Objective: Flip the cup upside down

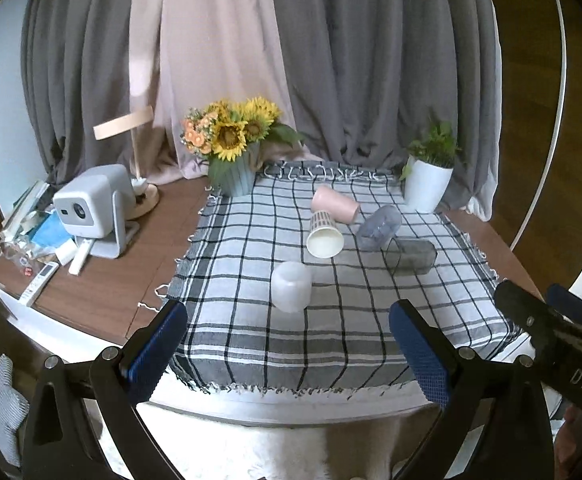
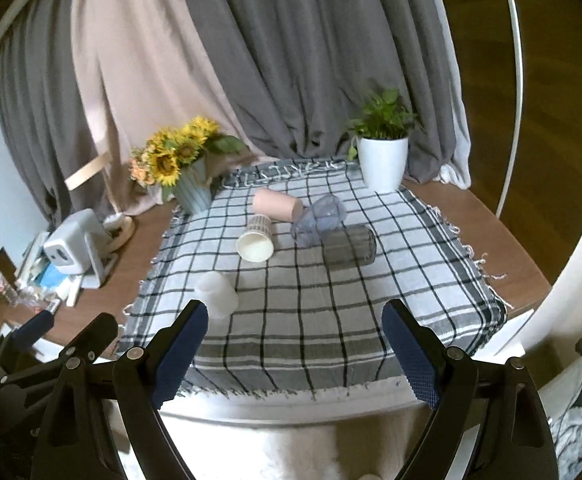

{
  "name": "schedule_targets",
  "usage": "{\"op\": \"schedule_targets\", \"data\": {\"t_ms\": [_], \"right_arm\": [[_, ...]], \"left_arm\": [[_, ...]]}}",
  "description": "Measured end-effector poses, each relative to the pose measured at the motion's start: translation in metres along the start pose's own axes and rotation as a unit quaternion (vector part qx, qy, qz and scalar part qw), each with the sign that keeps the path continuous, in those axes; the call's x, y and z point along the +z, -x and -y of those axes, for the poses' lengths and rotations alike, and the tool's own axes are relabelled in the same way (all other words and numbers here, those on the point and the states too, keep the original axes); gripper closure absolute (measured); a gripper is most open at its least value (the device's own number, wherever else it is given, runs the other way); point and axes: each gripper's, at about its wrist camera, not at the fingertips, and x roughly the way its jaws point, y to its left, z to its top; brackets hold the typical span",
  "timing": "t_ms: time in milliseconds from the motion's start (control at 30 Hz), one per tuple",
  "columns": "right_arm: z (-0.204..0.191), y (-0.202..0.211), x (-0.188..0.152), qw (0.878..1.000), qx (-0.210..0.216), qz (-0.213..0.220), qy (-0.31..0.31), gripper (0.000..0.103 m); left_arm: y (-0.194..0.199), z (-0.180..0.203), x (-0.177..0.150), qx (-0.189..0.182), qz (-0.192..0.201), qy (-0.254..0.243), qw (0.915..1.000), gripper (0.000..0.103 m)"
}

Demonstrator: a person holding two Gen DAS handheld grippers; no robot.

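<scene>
I am holding both claws, left (image 1: 287, 344) and right (image 2: 295, 340), spread wide, gripping nothing. The white cup (image 1: 291, 286) is sitting upside down; four cups are lying sideways, awaiting flipping.

A home room: floor-length curtains (image 1: 371, 60), a sunflower vase (image 1: 235, 168), a projector (image 1: 91, 204), a checked cloth (image 1: 323, 300) on the worktop.

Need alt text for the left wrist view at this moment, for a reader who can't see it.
The open left gripper hovers at the near edge of a checked tablecloth, facing a frosted white cup standing mouth down. Beyond it four cups lie on their sides: patterned paper cup, pink cup, clear cup and smoky grey cup.
</scene>
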Motion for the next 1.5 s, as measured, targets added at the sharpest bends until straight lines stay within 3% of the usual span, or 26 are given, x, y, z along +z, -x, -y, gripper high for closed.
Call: {"op": "schedule_targets", "data": {"t_ms": [267,867,1500], "right_arm": [[0.008,0.009,-0.004,1.0,0.017,-0.004,-0.004,0.014],[0.005,0.033,-0.008,1.0,0.004,0.024,-0.006,0.01],[0.008,0.037,-0.012,1.0,-0.001,0.019,-0.014,0.01]], "left_arm": [[0.015,0.003,-0.002,0.002,0.009,0.01,0.9999,0.0],[0.022,0.002,-0.004,-0.005,0.011,0.019,0.9997,0.0],[0.036,-0.001,-0.006,-0.004,0.021,0.015,0.9996,0.0]]}}
